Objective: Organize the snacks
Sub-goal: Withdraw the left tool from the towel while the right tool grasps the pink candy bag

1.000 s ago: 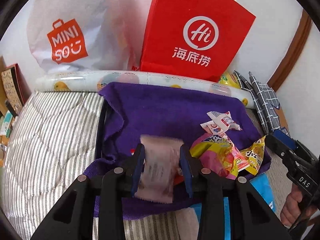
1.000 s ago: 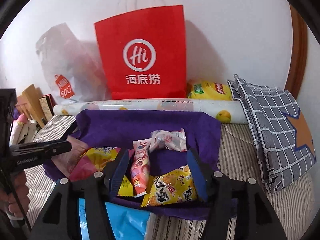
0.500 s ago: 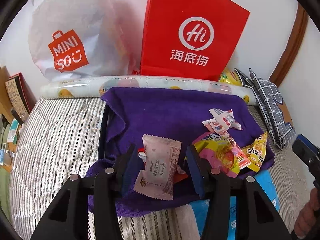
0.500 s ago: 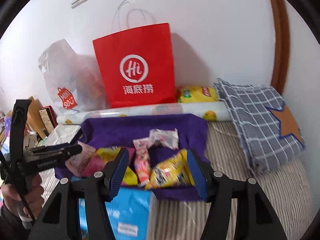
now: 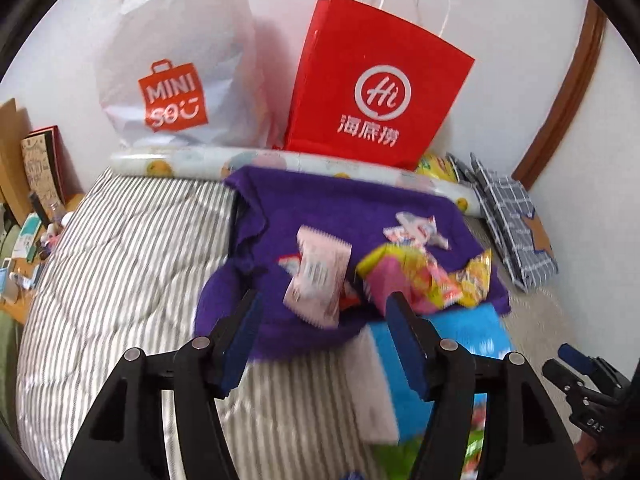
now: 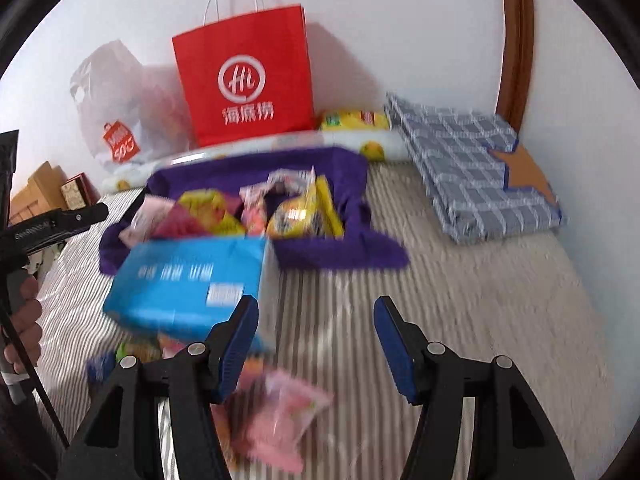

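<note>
Two grippers, left gripper (image 5: 324, 320) and right gripper (image 6: 316, 328), gape wide before MINISO bag (image 5: 176, 80).

Black claw (image 5: 326, 326) arms — blue pads (image 5: 402, 332), silver screws (image 5: 448, 345).

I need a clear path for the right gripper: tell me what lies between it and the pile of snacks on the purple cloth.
In the right wrist view, the blue box lies before the snacks on the purple cloth; bare striped bedding lies ahead of the right gripper.
</note>
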`<state>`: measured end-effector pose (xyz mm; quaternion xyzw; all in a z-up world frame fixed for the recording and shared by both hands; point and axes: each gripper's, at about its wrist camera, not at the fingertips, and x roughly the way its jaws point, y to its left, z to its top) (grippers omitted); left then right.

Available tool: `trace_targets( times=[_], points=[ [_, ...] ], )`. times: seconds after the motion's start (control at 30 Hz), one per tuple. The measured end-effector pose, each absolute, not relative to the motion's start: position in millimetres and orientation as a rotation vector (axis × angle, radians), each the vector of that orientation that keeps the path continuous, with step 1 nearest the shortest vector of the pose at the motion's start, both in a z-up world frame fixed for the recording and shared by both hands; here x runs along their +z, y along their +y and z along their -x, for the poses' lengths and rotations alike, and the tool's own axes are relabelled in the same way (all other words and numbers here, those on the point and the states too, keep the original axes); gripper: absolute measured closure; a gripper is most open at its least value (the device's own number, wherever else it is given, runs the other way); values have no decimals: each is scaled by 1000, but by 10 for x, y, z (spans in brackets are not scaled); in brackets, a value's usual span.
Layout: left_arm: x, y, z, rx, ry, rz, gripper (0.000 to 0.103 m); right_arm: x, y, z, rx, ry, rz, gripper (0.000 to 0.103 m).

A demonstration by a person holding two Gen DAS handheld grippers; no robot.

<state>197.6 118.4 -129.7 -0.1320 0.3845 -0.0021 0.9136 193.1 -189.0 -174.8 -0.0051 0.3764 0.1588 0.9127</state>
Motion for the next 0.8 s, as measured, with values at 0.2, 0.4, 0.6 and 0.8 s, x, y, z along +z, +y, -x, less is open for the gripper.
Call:
trace_targets(
  times=[0.2, 0.4, 0.6, 0.8],
  points=[
    [-1286, 1204, -1606, -36, 816, 252, 39, -2043, -1924, -1745, 322, 850, -24, 45],
    [-1364, 1230, -1341, -61, 861, 260, 39, -2224, -1850, -1746, 318, 898, -28, 45],
    [-1517, 1266, -1145, -54, 906, 274, 39, -2326, -1714, -1771, 302, 884, 16, 44],
    [-1703, 1273, -981, -53, 958, 289, 39, -2320, -1634, -1680, 291, 839, 98, 64]
  ],
)
